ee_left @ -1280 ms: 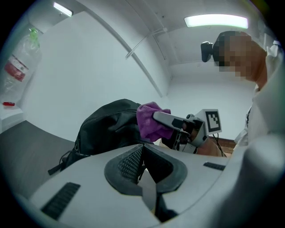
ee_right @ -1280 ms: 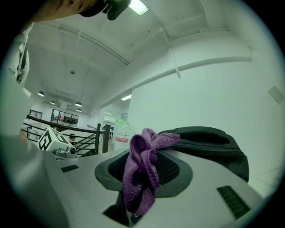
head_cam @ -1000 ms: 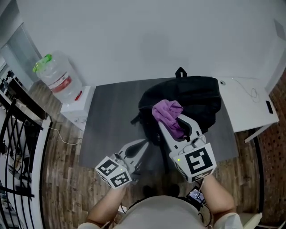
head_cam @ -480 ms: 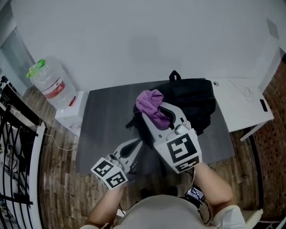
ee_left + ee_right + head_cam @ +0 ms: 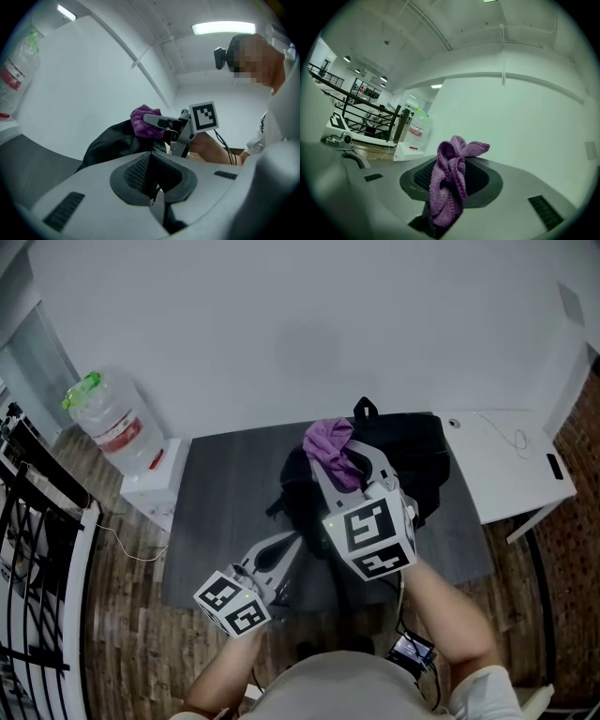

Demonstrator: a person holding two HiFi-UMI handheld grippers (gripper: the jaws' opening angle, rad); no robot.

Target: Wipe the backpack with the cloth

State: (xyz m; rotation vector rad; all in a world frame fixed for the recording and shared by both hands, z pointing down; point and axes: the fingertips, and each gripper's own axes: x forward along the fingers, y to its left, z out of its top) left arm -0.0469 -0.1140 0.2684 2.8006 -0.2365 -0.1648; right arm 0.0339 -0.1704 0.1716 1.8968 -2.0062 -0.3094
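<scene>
Inside the right claw point(image 5: 345, 465), pinching the purple cloth point(image 5: 328, 439) bunched, leaving a wad ahead, likely for rubbing the backpack point(image 5: 422, 456) beneath; parking the left claw point(image 5: 292, 545) clenched, empty, alongside.

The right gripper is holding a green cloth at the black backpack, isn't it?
Not quite. The cloth is purple, not green; the right gripper view shows it clearly. The rest is right: the right gripper is holding it at the black backpack.

The cloth point(image 5: 330, 442) looks fuzzy, the backpack point(image 5: 419, 456) matt.
</scene>
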